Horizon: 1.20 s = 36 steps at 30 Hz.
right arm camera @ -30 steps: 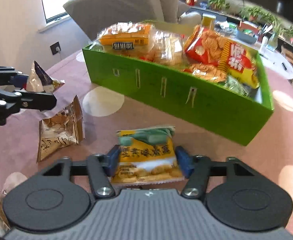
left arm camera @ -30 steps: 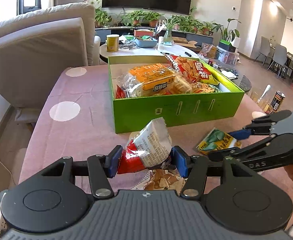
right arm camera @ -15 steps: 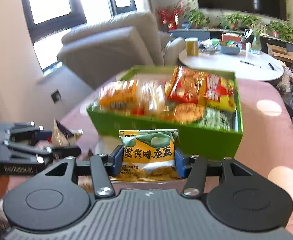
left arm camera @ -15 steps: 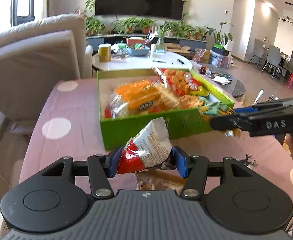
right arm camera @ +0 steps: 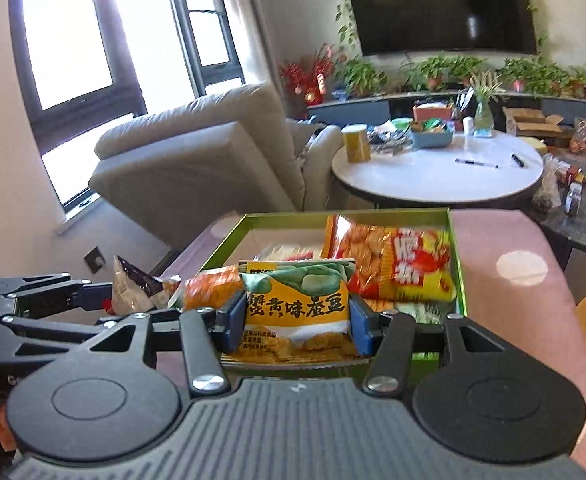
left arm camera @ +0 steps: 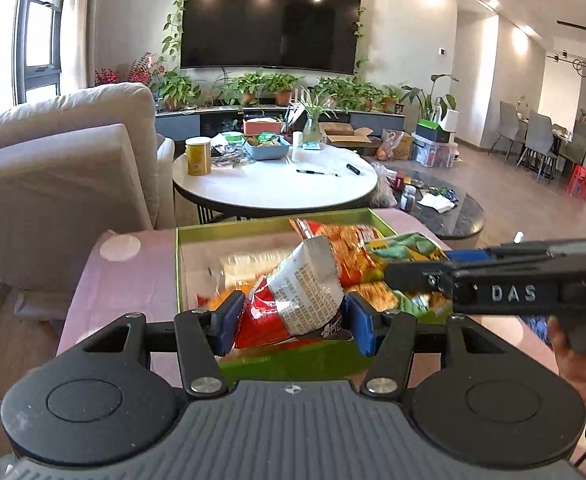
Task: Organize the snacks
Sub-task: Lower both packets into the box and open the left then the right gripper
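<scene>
My left gripper [left arm camera: 291, 322] is shut on a red and white snack packet [left arm camera: 293, 296], held above the near edge of the green box [left arm camera: 179, 264]. My right gripper [right arm camera: 293, 324] is shut on a yellow and green snack packet [right arm camera: 297, 304], also raised over the green box [right arm camera: 459, 264]. The box holds several snack bags, among them a red and yellow one [right arm camera: 393, 264]. The right gripper [left arm camera: 417, 276] shows at the right of the left wrist view; the left gripper [right arm camera: 105, 300] shows at the left of the right wrist view.
The box sits on a pink polka-dot table [right arm camera: 513, 248]. A beige sofa [left arm camera: 53, 168] stands at the left. A round white table [left arm camera: 273, 180] with a yellow can, a blue tray and pens lies beyond the box. A dark low table [left arm camera: 453, 212] is at the right.
Both grippers have lifted their packets off the pink table and carried them forward over the green box. Both stayed shut.
</scene>
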{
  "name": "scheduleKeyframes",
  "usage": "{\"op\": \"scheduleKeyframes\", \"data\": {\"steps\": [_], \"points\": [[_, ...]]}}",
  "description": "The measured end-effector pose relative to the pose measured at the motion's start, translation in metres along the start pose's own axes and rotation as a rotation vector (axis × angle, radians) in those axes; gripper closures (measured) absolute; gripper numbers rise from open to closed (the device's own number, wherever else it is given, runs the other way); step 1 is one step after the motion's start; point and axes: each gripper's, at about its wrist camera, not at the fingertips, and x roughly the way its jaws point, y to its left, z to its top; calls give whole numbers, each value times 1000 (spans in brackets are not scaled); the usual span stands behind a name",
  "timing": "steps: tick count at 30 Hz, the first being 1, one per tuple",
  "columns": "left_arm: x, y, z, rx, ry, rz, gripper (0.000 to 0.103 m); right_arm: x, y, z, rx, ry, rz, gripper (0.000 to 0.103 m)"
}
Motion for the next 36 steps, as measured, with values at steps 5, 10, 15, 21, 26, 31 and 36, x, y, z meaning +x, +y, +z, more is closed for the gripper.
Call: {"op": "scheduleKeyframes", "data": {"steps": [5, 10, 15, 21, 26, 31, 36], "points": [[19, 6, 17, -11, 5, 31, 51, 9, -4, 13, 30, -12, -19, 20], [37, 12, 28, -11, 18, 44, 51, 21, -7, 24, 50, -18, -26, 20], [58, 19, 34, -27, 45, 57, 51, 35, -9, 32, 72, -6, -36, 20], [83, 29, 40, -35, 74, 68, 51, 51, -8, 40, 77, 6, -43, 20], [103, 38, 41, -60, 104, 54, 51, 67, -13, 43, 105, 18, -45, 20], [122, 44, 38, -71, 130, 56, 51, 82, -17, 46, 132, 33, -40, 20], [135, 50, 36, -83, 145, 57, 51, 94, -18, 45, 139, 55, -28, 20]]}}
